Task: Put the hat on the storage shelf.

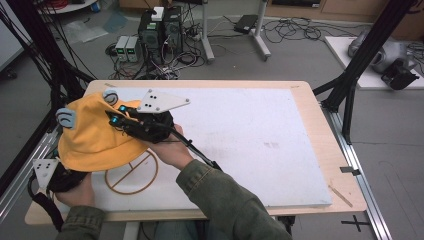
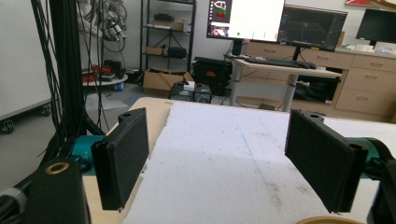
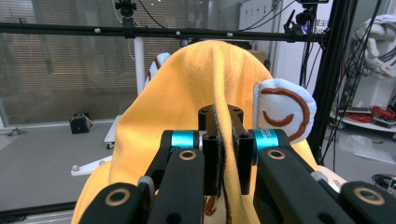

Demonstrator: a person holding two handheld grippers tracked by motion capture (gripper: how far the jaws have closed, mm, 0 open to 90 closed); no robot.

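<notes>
A yellow cloth hat [image 1: 90, 135] with two pale ears lies over the left end of the white foam board [image 1: 240, 135]. My right gripper [image 1: 114, 118] comes in from the right and is shut on a fold of the hat [image 3: 187, 93], which rises between its jaws [image 3: 223, 114]; one ear [image 3: 285, 109] has a brown swirl. My left gripper [image 2: 217, 126] stands open with nothing between its pads and looks along the board. Its grey plate [image 1: 45, 170] shows at the front left corner, beside the hat's brim. A thin brown ring [image 1: 132, 175] lies flat on the board, partly under the hat.
The board rests on a wooden table [image 1: 322, 130]. Black frame posts [image 1: 357, 65] stand at the table's right and left sides. Computer boxes [image 1: 160, 30] and cables lie on the floor beyond the far edge. A small stick [image 1: 341, 196] lies at the front right corner.
</notes>
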